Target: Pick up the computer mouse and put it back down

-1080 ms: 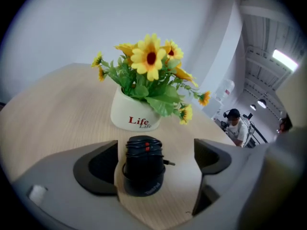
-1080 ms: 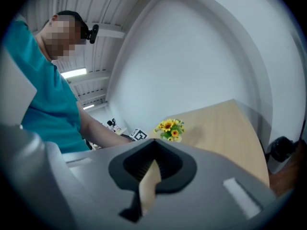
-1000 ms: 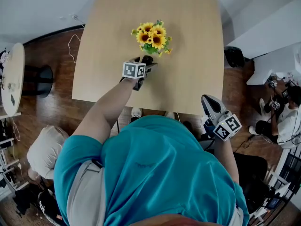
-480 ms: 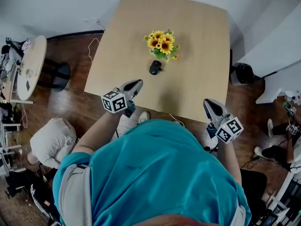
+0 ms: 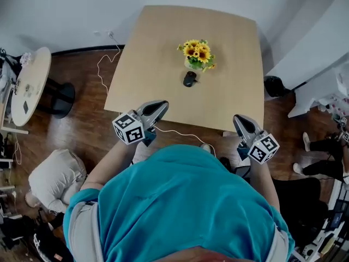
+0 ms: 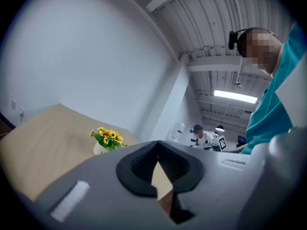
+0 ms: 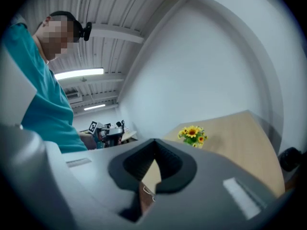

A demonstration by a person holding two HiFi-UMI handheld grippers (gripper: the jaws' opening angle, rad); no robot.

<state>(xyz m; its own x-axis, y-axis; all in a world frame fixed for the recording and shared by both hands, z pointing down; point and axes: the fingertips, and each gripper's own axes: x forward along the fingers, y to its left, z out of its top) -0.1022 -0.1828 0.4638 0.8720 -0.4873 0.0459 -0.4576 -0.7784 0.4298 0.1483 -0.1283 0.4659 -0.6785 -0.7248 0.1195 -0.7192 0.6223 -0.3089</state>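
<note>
Pulled back from the mouse (image 5: 189,79), my left gripper (image 5: 159,107) is hanging shut and empty, leaving that light, slick shell sitting well ahead by the sunflowers (image 5: 199,52), probably best pinched across its sides.

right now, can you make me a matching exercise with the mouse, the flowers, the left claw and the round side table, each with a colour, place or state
Things:
1. mouse
2. flowers
3. left claw
4. round side table

Matches:
a. shut, holding nothing
b. yellow
c. standing off to the left of the big table
d. black, lying on the big table

Pairs: 1-d, 2-b, 3-a, 4-c
</note>
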